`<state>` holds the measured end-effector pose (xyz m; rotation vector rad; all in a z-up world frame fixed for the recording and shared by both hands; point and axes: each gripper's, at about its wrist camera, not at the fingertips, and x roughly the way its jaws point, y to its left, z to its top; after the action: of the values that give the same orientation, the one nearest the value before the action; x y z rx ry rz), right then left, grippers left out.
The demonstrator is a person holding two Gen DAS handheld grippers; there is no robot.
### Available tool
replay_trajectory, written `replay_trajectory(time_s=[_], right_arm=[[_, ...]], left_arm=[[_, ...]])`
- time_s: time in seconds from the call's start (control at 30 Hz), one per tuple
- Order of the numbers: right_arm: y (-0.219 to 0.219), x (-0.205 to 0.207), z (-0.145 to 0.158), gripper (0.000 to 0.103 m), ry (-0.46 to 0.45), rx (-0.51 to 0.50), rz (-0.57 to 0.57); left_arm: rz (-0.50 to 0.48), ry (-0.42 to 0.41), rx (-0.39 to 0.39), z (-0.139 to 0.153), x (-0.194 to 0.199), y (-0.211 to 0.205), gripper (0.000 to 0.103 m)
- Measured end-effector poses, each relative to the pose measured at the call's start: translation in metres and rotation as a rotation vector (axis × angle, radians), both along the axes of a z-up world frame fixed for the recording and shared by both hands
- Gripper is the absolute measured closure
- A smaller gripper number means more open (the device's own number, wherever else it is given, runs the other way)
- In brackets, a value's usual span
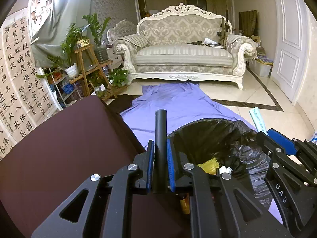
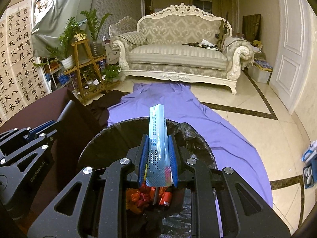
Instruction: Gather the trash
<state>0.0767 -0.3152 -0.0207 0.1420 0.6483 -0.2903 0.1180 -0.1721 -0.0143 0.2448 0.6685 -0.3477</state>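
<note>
— Pale tiled floor (image 2: 247,99), an ornate sofa (image 1: 182,47) at the far wall, a purple sheet (image 2: 158,99) spread before it. What does the left gripper (image 1: 160,166) have?

— Its blue pads are clamped on a black tube (image 1: 160,138), which stands up between them, at the left rim of the bin (image 1: 208,136) (black liner, mouth wide). Left of it lies a dark brown tabletop (image 1: 69,148).

— And the right gripper (image 2: 157,160)?

— Closed on a pale blue sachet (image 2: 157,130) with printed dates, held lengthwise directly above the bin's mouth. Below it, inside, lie orange-red wrappers (image 2: 140,196) and a small red can (image 2: 165,197).

— Anything else in there?

— From the left camera, something yellow (image 1: 210,164) and a white scrap (image 1: 224,170) near the bin's bottom.

— The two grippers?

— Side by side, apart, both at the bin's near edge.
</note>
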Motion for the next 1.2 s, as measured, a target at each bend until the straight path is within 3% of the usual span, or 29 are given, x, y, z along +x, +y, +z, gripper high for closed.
replay_trajectory(time_s=[0.13,0.23,0.43,0.97,1.2], right_arm=[[-0.002,0.004,0.001,0.081,0.005,0.005,-0.004],[-0.002,0.004,0.002,0.071,-0.001,-0.004,-0.010],[-0.001,0.002,0.003,0.069,-0.007,-0.009,-0.022],[-0.005,-0.021,0.018,0.037,-0.042,-0.042,-0.088],[-0.002,-0.034,0.025,0.035,-0.059,-0.052,-0.094]], left_arm=[[0.000,0.005,-0.005,-0.001,0.002,0.001,0.064],[-0.001,-0.004,-0.011,-0.001,0.001,0.002,0.050],[0.000,-0.019,-0.017,0.000,-0.002,0.003,0.033],[0.034,-0.060,-0.012,0.008,-0.017,0.015,0.021],[0.014,-0.092,-0.025,0.019,-0.030,0.018,0.019]])
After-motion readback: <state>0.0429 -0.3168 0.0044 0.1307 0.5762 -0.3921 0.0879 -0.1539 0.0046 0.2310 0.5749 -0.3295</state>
